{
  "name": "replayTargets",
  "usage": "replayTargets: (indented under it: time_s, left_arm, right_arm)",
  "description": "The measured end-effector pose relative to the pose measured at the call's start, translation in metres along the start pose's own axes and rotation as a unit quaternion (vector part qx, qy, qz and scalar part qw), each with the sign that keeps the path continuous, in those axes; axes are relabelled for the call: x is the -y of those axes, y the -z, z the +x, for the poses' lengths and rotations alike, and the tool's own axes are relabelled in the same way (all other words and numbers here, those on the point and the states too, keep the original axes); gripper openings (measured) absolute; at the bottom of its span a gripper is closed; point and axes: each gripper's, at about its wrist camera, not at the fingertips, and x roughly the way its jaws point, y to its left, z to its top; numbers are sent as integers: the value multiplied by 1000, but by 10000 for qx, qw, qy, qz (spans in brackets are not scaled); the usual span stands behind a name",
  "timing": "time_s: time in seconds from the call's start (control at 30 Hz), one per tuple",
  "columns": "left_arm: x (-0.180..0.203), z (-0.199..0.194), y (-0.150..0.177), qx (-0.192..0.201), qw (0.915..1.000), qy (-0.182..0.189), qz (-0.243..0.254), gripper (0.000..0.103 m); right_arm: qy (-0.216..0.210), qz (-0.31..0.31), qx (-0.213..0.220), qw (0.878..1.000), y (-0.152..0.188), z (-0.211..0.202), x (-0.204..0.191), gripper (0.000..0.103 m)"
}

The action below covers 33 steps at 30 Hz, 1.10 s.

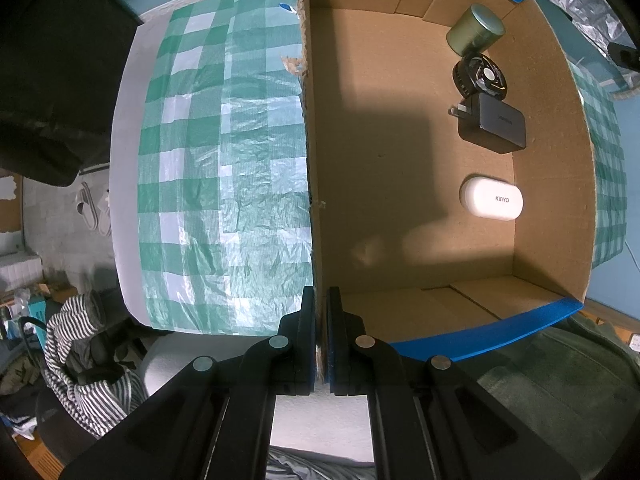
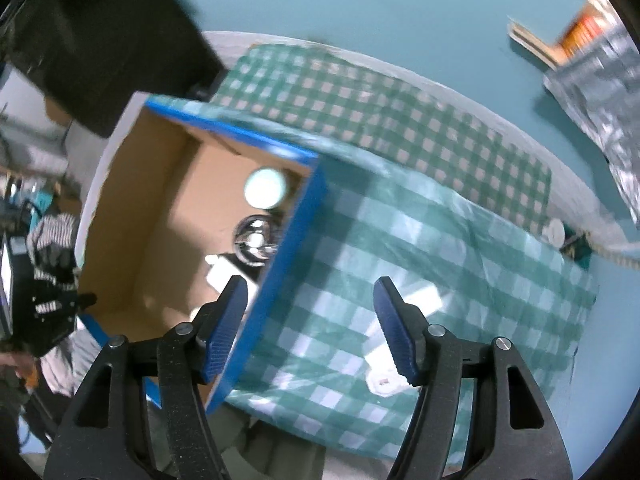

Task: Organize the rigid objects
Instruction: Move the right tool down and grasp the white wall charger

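Box (image 1: pixel 400 184) sits ahead of the left gripper (image 1: pixel 322 336), whose jaws pinch its near wall; keep that clamp steady. Inside lie case (image 1: pixel 491 198), charger (image 1: pixel 494 123), fan (image 1: pixel 478 76) and tin (image 1: pixel 476 30), the case's long axis running crosswise. Right gripper (image 2: pixel 310 328) hangs half-wide and empty over the cloth (image 2: pixel 440 260), box rim by its left finger.

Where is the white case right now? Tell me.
In the left wrist view the white case lies on the floor of the cardboard box, near its right wall, just below the black charger.
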Motion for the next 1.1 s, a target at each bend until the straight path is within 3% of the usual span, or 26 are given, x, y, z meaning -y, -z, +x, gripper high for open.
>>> replayTargets:
  time_s: [0.27,0.57,0.87,1.1]
  left_arm:
    - [0,0,-2,-15,10000,13,-6,4]
    - [-3,-1,-3,-35,10000,33,-40,4]
    - [-4,0,-3,-66,9999,28,-72,4]
    - [-5,1,-3,-64,9999,29,-88,4]
  right_arm:
    - [-15,1081,-347,9935,4,27,65,66]
    - [-186,2137,-800,9734,18,73,110,66]
    - [-255,2652,-1022,9584,19,104,122,66]
    - [-108,2602,-1199,9580,21,124,119,65]
